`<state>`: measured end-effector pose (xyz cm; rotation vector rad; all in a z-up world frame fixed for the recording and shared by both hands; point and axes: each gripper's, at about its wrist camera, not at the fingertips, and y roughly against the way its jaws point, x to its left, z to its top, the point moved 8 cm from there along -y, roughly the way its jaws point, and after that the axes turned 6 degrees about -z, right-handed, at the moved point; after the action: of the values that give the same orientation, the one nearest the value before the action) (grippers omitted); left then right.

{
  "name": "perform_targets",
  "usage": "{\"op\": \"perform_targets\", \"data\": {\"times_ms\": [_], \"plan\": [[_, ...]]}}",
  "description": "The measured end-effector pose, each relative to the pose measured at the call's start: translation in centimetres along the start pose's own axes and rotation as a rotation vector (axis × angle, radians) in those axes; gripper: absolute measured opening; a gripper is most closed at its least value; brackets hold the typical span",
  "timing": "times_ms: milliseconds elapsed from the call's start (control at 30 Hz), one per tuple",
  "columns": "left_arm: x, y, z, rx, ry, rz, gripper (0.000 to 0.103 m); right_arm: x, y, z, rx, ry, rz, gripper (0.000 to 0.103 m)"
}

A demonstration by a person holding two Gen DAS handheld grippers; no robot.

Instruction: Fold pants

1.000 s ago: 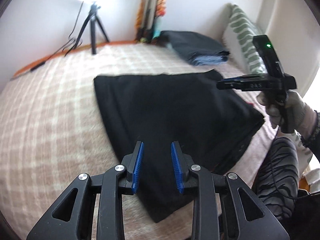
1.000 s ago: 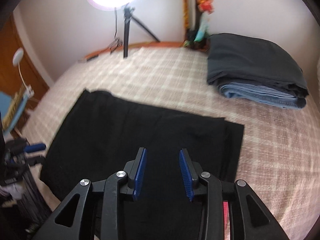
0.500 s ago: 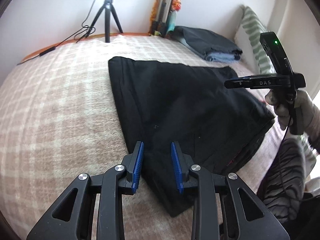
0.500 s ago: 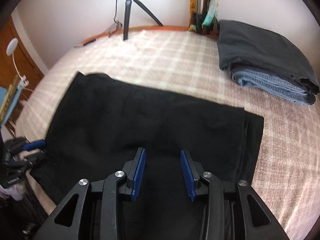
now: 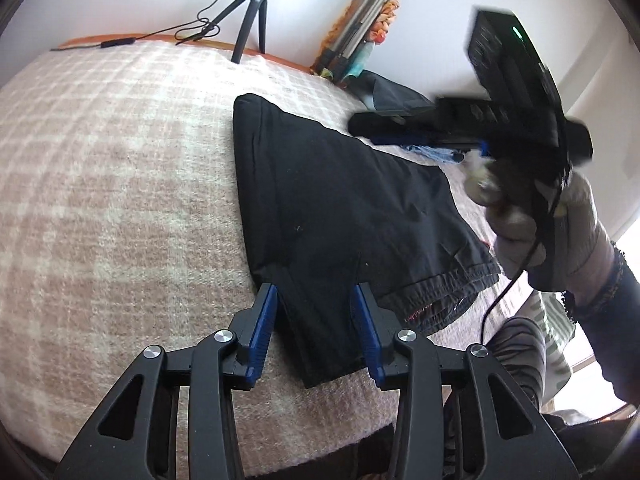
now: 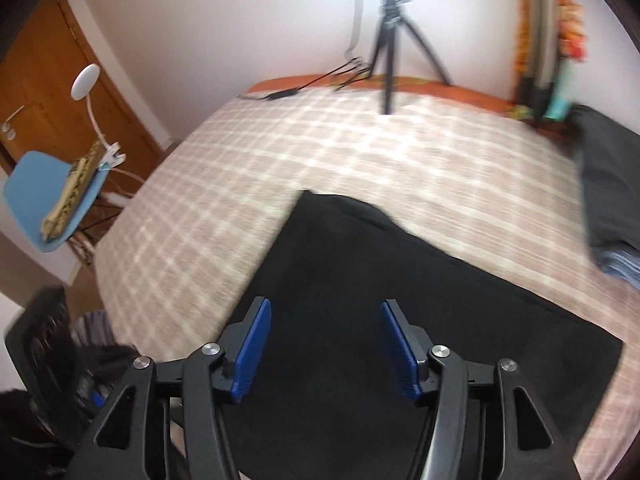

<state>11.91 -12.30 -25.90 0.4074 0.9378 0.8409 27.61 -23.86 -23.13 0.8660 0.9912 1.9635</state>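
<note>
Black pants (image 5: 340,200) lie folded flat on a pink plaid blanket (image 5: 120,184), waistband toward the right near edge. My left gripper (image 5: 314,320) hovers over their near corner, jaws opening, and nothing is pressed between the blue pads. In the same view the right gripper (image 5: 368,128), held in a gloved hand (image 5: 532,224), hangs above the far side of the pants, blurred. From the right wrist, the right gripper (image 6: 326,340) is over the black pants (image 6: 380,320), jaws opening wide with only cloth below them.
A stack of folded dark and blue clothes (image 6: 612,200) sits at the bed's far right. A light tripod (image 6: 390,48) stands at the far edge with cables. A blue chair (image 6: 56,196) and wooden door are left of the bed. Striped trousers of the person (image 5: 516,360) at the near edge.
Both grippers' jaws have widened. The right gripper swept left across the pants, its view blurring. The left gripper rolled and shifted toward the near corner of the pants.
</note>
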Motion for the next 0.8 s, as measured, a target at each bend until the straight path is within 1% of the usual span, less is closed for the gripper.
{"op": "perform_targets", "data": {"times_ms": [200,267,300,367,433,567,633,667,700,733,767,800], "plan": [[0.3,0.3,-0.5,-0.019,0.029,-0.024,0.038,3.9,-3.9,2.1,0.09,0.028,-0.023,0.059],[0.3,0.4,-0.7,-0.022,0.029,-0.029,0.038,4.6,-5.1,2.4,0.121,0.022,-0.03,0.057],[0.3,0.3,-0.8,-0.021,0.026,-0.03,0.038,4.7,-5.9,2.5,0.145,0.013,-0.044,0.055],[0.3,0.2,-1.0,-0.018,0.019,-0.034,0.038,4.8,-7.3,2.5,0.191,0.004,-0.088,0.055],[0.1,0.1,-1.1,-0.02,0.018,-0.043,0.038,4.8,-8.4,2.5,0.219,0.007,-0.125,0.055],[0.0,0.0,-1.5,-0.025,0.027,-0.063,0.038,5.5,-10.1,2.8,0.26,0.06,-0.189,0.054],[-0.1,0.1,-1.6,-0.028,0.027,-0.066,0.038,5.7,-11.1,2.8,0.293,0.08,-0.227,0.049],[-0.2,0.1,-1.6,-0.03,0.027,-0.068,0.038,5.8,-11.3,2.9,0.294,0.092,-0.246,0.048],[-0.1,0.3,-1.5,-0.035,0.028,-0.069,0.038,5.8,-11.4,3.1,0.293,0.101,-0.26,0.038],[-0.1,0.5,-1.4,-0.042,0.033,-0.069,0.04,5.8,-11.4,3.3,0.293,0.104,-0.273,0.032],[0.0,0.6,-1.3,-0.048,0.038,-0.073,0.042,5.8,-11.4,3.5,0.294,0.095,-0.266,0.029],[0.1,0.7,-1.2,-0.052,0.043,-0.073,0.043,5.6,-11.4,3.6,0.296,0.073,-0.246,0.022]]}}
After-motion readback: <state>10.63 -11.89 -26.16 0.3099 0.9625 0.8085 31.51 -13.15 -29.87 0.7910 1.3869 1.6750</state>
